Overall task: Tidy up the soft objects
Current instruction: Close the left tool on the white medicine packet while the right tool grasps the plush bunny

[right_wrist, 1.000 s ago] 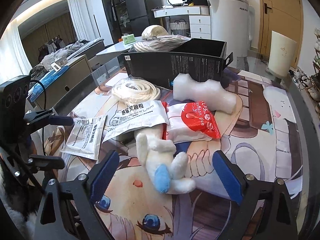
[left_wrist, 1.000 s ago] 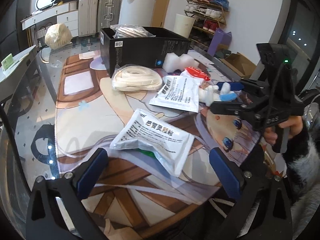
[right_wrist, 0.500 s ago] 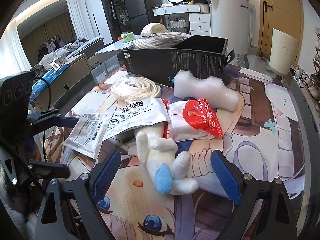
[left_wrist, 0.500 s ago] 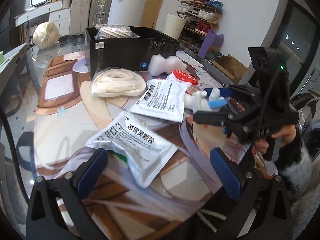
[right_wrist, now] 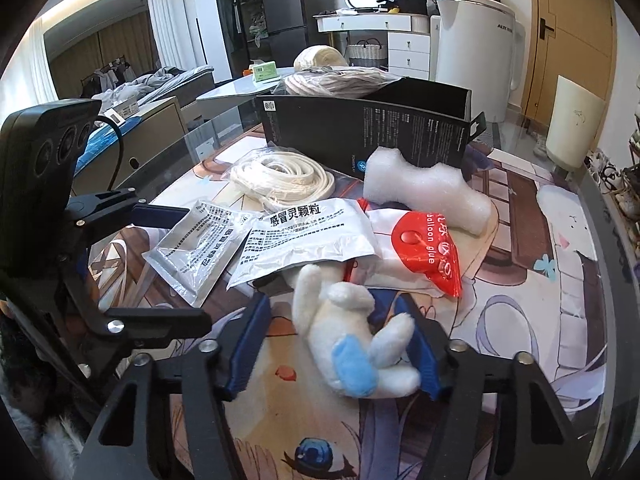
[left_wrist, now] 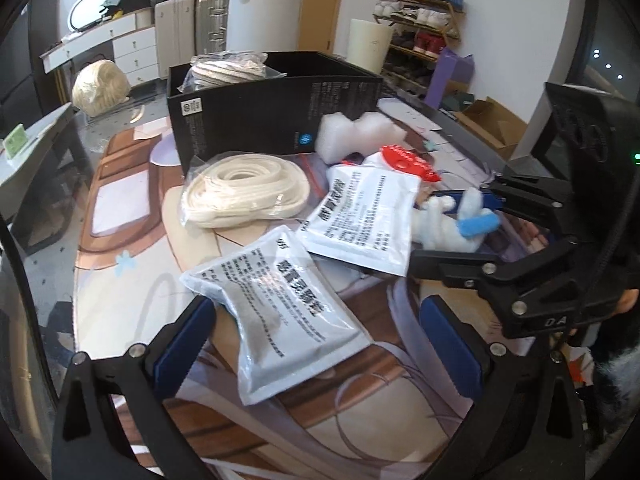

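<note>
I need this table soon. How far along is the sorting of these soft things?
Early. Done: only one bagged rope sits in the black box. In hand: the right gripper has just been closing around the plush toy, one pad not yet touching; the left gripper is open over a pouch. Left: second pouch, strap coil, foam, red bag.

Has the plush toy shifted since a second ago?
No. The plush toy lies at the same spot below the red balloon glue bag; only the right tongs have been closing around it.
</note>
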`<state>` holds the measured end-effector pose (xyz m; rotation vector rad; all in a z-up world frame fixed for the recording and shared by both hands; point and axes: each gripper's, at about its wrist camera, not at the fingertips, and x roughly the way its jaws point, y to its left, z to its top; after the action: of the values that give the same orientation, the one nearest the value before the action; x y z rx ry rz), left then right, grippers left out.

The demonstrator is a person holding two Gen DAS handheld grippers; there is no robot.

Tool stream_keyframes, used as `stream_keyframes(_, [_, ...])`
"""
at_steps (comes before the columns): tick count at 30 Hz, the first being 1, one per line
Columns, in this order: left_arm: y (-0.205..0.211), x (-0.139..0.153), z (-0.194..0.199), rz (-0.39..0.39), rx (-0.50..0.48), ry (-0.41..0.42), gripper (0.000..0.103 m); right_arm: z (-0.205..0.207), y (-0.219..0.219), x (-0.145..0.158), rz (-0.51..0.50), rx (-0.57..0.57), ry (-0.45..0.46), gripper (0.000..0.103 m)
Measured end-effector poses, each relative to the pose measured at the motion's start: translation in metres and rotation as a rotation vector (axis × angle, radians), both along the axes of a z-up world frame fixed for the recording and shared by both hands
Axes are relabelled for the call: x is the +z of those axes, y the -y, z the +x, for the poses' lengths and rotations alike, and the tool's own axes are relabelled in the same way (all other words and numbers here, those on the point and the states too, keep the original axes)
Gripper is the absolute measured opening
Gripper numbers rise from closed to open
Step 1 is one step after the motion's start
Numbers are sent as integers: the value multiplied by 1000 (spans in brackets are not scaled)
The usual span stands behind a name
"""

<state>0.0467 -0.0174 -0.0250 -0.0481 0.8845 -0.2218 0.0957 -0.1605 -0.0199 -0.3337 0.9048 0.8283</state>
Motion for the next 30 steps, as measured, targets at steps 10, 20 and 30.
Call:
stream_keyframes(10, [-11,-3,10,28,117,-16,101,-8,-9,1,-29,34,30,35])
stream_keyframes(20, [-17,-3,8,104,162,29,62,-14,-11,1,-18,54,21,34])
stream_keyframes(30, [-27,-2,2,70,149,58,47,-14,-11,2,-18,54,22,34])
